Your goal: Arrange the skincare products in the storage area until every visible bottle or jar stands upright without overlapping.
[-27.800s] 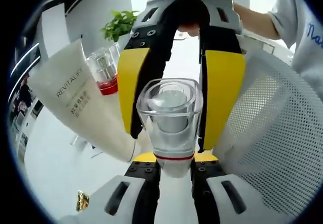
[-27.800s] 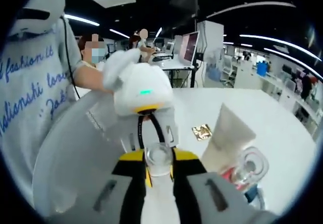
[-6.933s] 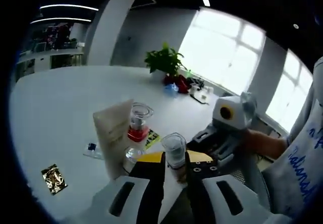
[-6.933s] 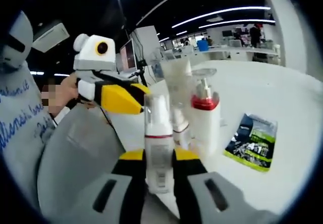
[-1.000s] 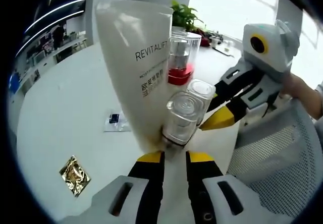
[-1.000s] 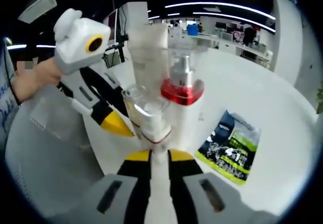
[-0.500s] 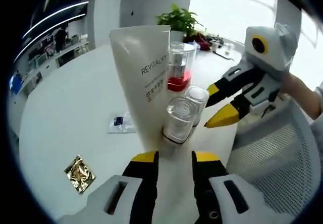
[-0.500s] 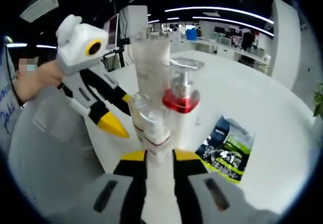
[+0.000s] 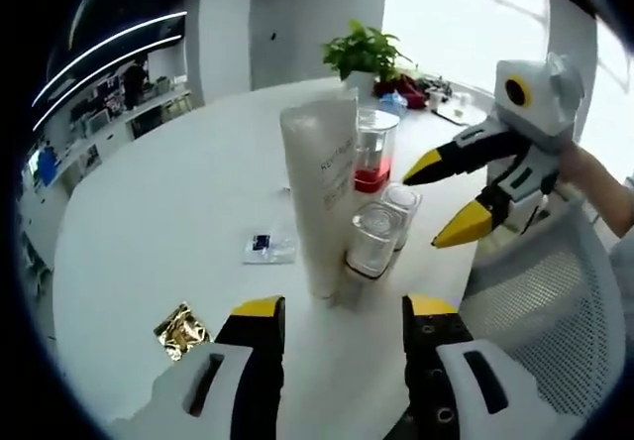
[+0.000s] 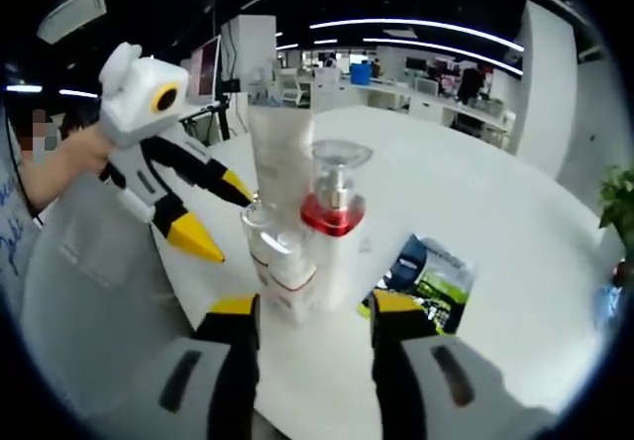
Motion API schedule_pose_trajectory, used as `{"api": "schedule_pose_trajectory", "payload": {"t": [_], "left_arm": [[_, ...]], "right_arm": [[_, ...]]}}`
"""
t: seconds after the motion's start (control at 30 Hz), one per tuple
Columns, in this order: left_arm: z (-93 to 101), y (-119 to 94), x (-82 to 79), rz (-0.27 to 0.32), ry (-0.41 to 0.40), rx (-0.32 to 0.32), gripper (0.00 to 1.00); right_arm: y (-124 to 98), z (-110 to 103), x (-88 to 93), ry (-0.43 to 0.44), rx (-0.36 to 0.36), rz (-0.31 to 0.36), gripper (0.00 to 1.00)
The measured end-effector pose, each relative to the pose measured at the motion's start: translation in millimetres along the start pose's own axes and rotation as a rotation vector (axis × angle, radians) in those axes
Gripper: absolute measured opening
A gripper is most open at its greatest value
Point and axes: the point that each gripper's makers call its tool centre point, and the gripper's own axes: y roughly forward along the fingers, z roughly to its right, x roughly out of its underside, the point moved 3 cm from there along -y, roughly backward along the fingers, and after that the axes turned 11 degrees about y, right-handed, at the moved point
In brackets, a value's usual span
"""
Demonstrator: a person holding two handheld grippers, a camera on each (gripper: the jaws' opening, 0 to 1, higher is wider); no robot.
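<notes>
Four skincare products stand upright in a tight cluster near the edge of the round white table (image 9: 149,222): a tall cream tube (image 9: 322,197) standing on its cap, a pump bottle (image 9: 373,148) with a red collar and clear cap, and two small clear-capped bottles (image 9: 375,245) (image 9: 399,212). The small bottles stand just beside the tube and each other; whether they touch cannot be told.

Left gripper (image 9: 335,321): jaws spread wide, holding nothing, with the cluster beyond its tips. Right gripper (image 10: 307,316): jaws likewise apart and empty, just short of the small bottles.

The left gripper view shows a gold foil sachet (image 9: 180,329) near the table edge, a small flat packet (image 9: 268,248) just beside the tube, a potted plant (image 9: 363,52) and small items at the far edge of the table, a bright window, and a white mesh chair back (image 9: 530,301). The right gripper enters from the right with its yellow tips apart.

The right gripper view shows a green and dark sachet (image 10: 424,274) lying flat just beside the pump bottle (image 10: 332,222), with the tube (image 10: 280,163) behind. The left gripper enters from the left, held by a person's hand (image 10: 61,167). Behind lies an open office with desks, monitors and strip ceiling lights.
</notes>
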Motion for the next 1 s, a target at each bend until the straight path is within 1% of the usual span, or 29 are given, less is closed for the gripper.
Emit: {"api": "schedule_pose_trajectory", "payload": {"t": [0.1,0.2,0.5,0.6,0.73,1.0], "left_arm": [[-4.2,-7,-0.2,0.003,0.001,-0.021,0.50],[-7.0,-14,-0.1,0.002,0.011,-0.039,0.55],[-15.1,-32,-1.0,0.015,0.007,-0.094,0.63],[-17.1,-38,1.1,0.012,0.002,-0.105,0.65],[-19.4,-44,2.8,0.012,-0.003,-0.125,0.70],[-20.9,-55,4.3,0.017,0.014,-0.136,0.78]], "right_arm": [[-4,1,-2.0,0.008,0.012,0.002,0.55],[-7,0,-4.2,0.016,0.020,0.010,0.58],[-14,-1,-8.4,0.018,0.031,0.019,0.72],[-16,-3,-10.9,0.003,0.026,0.019,0.75],[-19,-5,-14.3,0.006,0.019,0.023,0.80],[-24,-1,-15.8,0.008,0.026,0.022,0.87]]}}
